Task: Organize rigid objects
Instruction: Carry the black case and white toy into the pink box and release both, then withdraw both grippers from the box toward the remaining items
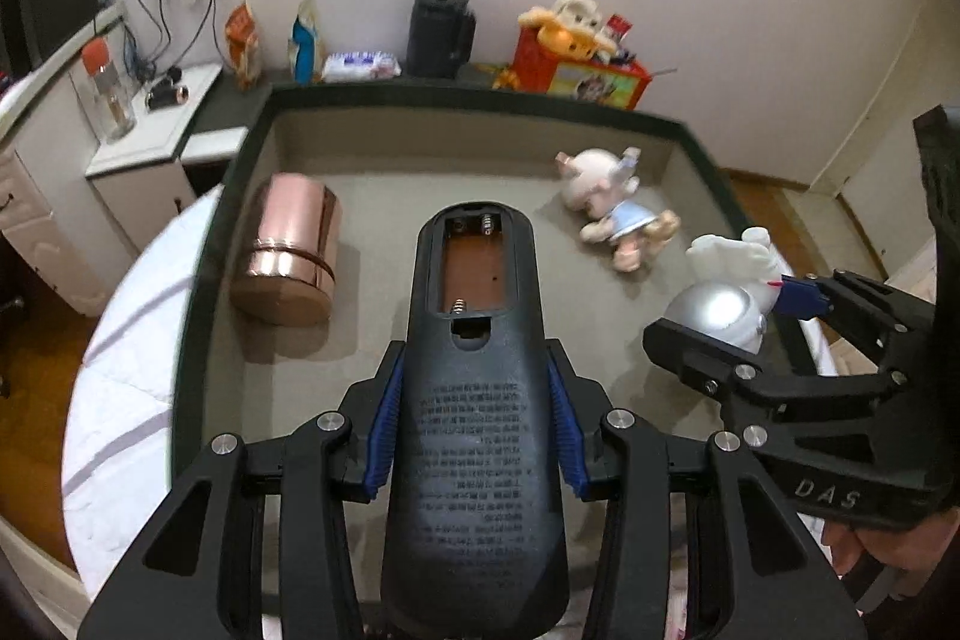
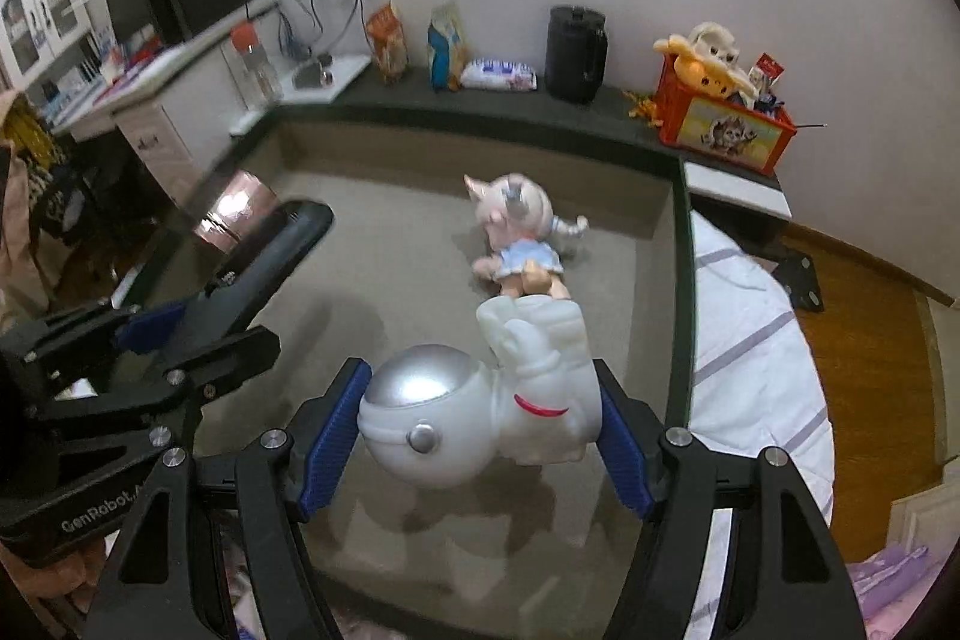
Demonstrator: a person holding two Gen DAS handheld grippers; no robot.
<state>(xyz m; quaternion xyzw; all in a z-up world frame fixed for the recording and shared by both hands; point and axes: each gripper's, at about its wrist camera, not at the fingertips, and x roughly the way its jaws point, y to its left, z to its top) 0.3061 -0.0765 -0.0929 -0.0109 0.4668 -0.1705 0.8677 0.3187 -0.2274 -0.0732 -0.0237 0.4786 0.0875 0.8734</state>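
My left gripper (image 1: 474, 424) is shut on a black remote control (image 1: 474, 400), back side up with its battery bay open, held above a dark-rimmed tray (image 1: 420, 91). My right gripper (image 2: 480, 430) is shut on a white astronaut figure with a silver helmet (image 2: 474, 412), held over the tray's right part (image 2: 681, 280). The right gripper also shows in the left wrist view (image 1: 738, 304), the left one in the right wrist view (image 2: 198, 334). A pink metal tin (image 1: 288, 250) lies on its side at the tray's left. A pink doll in a blue dress (image 1: 612, 208) lies at the back right.
Behind the tray a dark ledge holds snack bags (image 1: 243, 40), a tissue pack (image 1: 360, 66), a black jug (image 1: 441, 34) and a red toy box (image 1: 576, 67). A white cabinet with a bottle (image 1: 108, 94) stands left. White bedding (image 2: 756, 352) lies beside the tray.
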